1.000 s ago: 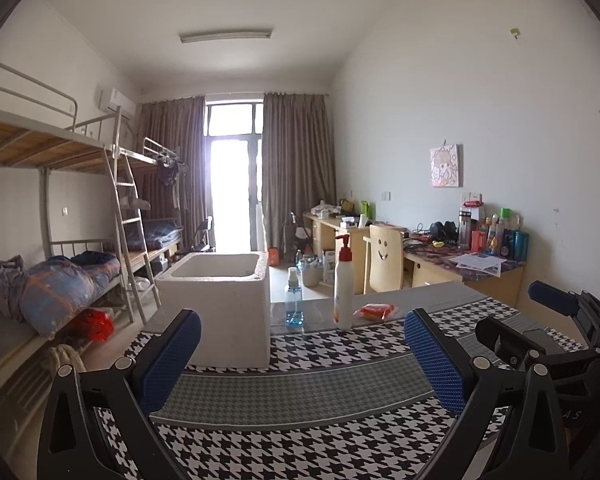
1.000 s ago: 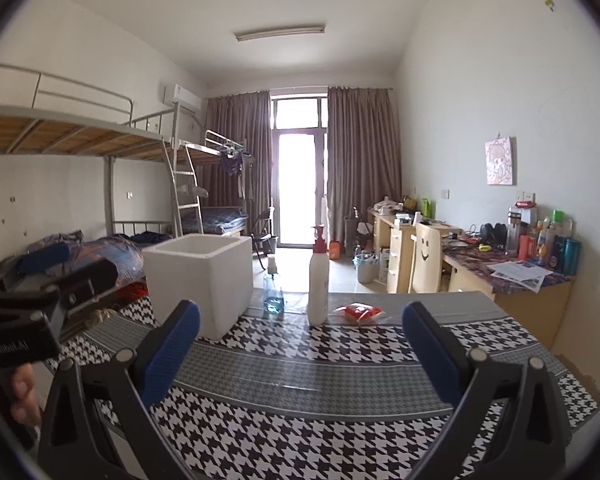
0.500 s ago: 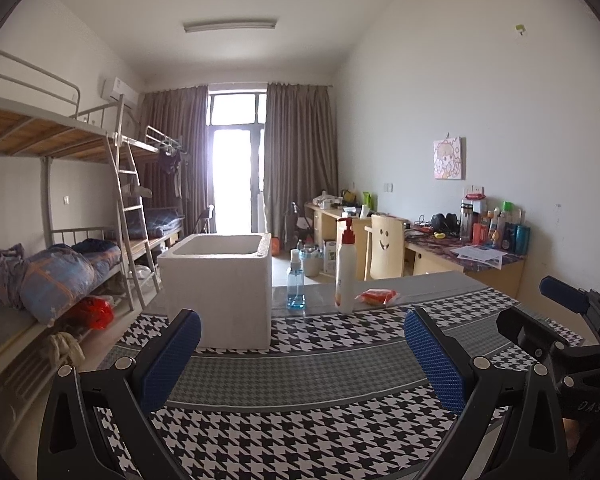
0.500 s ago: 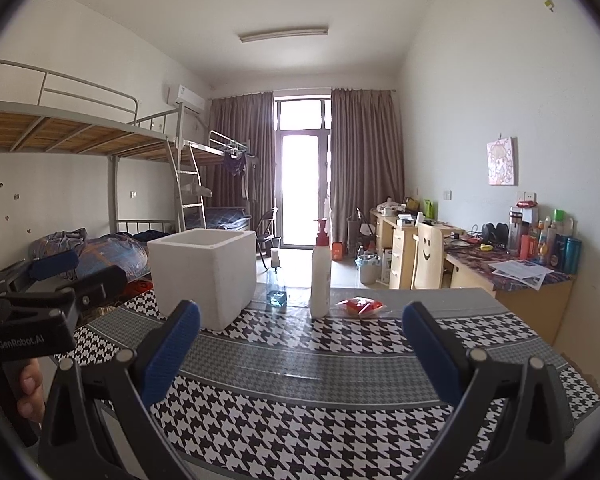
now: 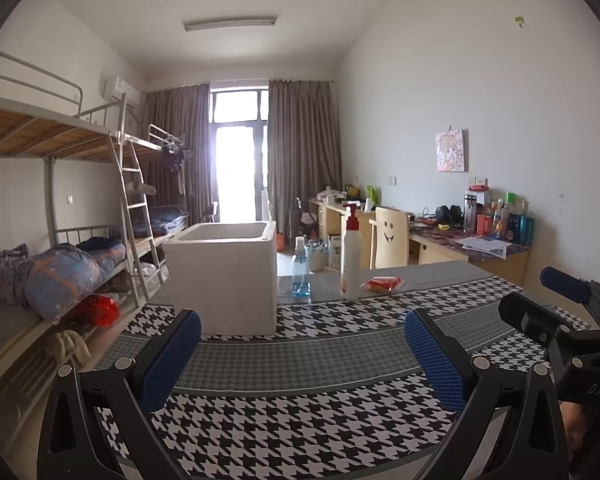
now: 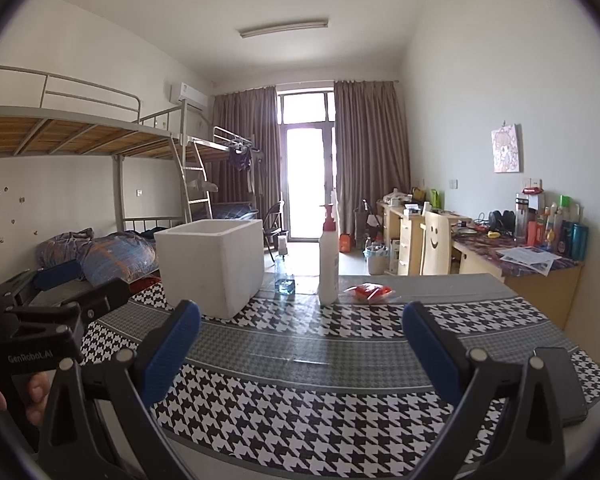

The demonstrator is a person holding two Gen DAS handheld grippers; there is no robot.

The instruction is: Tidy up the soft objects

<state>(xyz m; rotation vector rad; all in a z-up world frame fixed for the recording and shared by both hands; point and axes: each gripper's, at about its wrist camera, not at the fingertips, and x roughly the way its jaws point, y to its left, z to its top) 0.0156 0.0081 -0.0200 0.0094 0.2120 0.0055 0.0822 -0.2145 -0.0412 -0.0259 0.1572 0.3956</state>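
Both the left tongs (image 5: 302,354) and right tongs (image 6: 300,346) hang released and empty over the table (image 6: 340,344), well short of the red packet (image 6: 367,291) beside the pump bottle (image 6: 328,260); it is apparently light, crinkly and slippery, best pinched mid-body.

Your left gripper (image 5: 302,354) hangs with its jaws spread wide over the houndstooth table (image 5: 300,432), holding nothing. Ahead stands the white foam box (image 5: 224,280); right of it, the spray bottle (image 5: 301,268), pump bottle (image 5: 350,256) and orange packet (image 5: 381,284). Your right gripper (image 5: 560,300) shows at right.
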